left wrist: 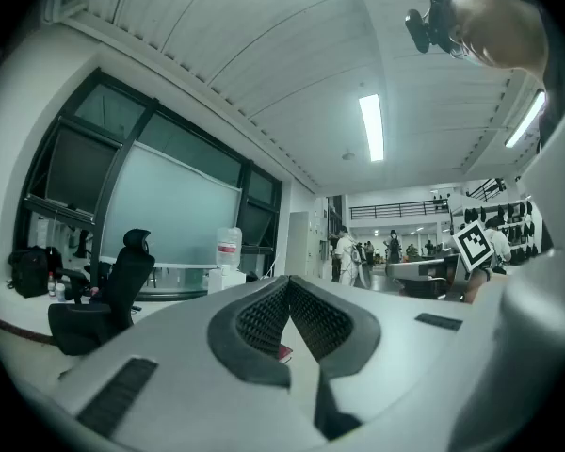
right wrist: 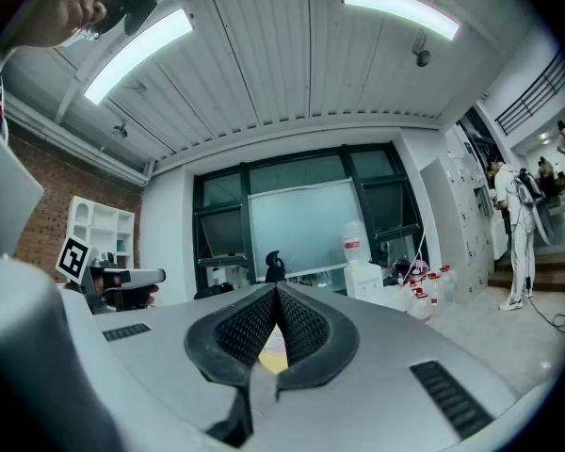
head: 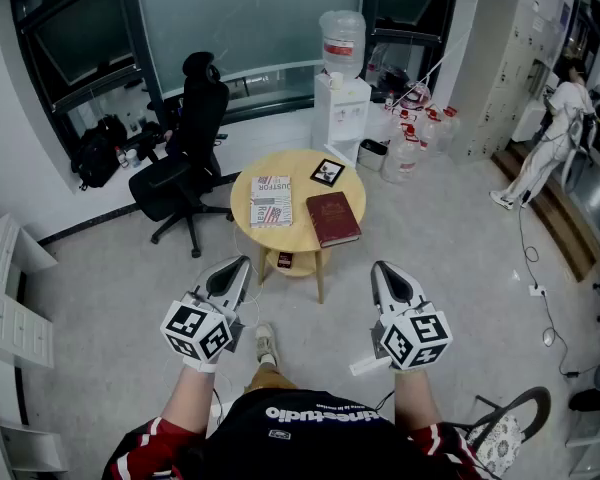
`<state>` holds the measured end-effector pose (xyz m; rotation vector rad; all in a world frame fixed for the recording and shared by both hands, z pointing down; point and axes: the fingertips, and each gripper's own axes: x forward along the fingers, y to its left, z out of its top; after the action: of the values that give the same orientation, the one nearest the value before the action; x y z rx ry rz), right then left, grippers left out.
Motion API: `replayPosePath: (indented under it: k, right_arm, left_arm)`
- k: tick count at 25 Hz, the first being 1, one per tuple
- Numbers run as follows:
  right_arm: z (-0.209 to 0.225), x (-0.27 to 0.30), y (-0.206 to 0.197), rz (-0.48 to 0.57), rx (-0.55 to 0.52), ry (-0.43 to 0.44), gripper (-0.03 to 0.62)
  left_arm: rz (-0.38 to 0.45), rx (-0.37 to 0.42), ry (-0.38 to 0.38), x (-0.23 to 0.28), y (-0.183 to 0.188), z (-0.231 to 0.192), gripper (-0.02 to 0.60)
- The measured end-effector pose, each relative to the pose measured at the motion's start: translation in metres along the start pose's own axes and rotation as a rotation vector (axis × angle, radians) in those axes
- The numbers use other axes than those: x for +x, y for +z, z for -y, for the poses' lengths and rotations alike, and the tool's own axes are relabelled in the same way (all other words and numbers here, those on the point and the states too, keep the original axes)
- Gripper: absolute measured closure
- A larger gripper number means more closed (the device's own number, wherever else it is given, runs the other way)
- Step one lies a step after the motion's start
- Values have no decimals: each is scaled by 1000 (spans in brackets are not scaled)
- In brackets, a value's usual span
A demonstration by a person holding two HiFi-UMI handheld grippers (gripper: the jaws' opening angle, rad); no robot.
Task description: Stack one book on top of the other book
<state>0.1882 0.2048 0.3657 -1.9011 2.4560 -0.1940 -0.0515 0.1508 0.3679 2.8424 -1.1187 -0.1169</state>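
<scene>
step: approach | my left gripper (head: 238, 266) and right gripper (head: 382, 268): fingers pinched shut, empty, well short of round light-wood desk (head: 298, 168) | dark red hardcover book (head: 333, 218) near desk's right edge, white red-striped book (head: 271, 200) just left of it | I'd open wide, pinch red one's near edge, keep it flat

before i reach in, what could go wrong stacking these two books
The left tool and right tool are both shut; they must open to grip the striped book.
The maroon book lies near the rim of the table; a nudge may slide it off.
The marker card just behind the books could get knocked.
</scene>
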Motion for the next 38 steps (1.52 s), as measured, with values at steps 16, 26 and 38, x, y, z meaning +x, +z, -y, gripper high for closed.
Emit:
replayPosePath:
  k: [16,26,38]
  right_arm:
    - [1,-2,-7,-26,-21,-11,568]
    - [-9,19,-6,-38,-56,50,568]
    - [-3,65,7,-58,-61,45,568]
  left_arm:
    - [-20,11,7,1,-8,3,565]
    - [-17,1,14,5,-8,-17,565]
    - [-12,-21,-16,47,-2,-61,565]
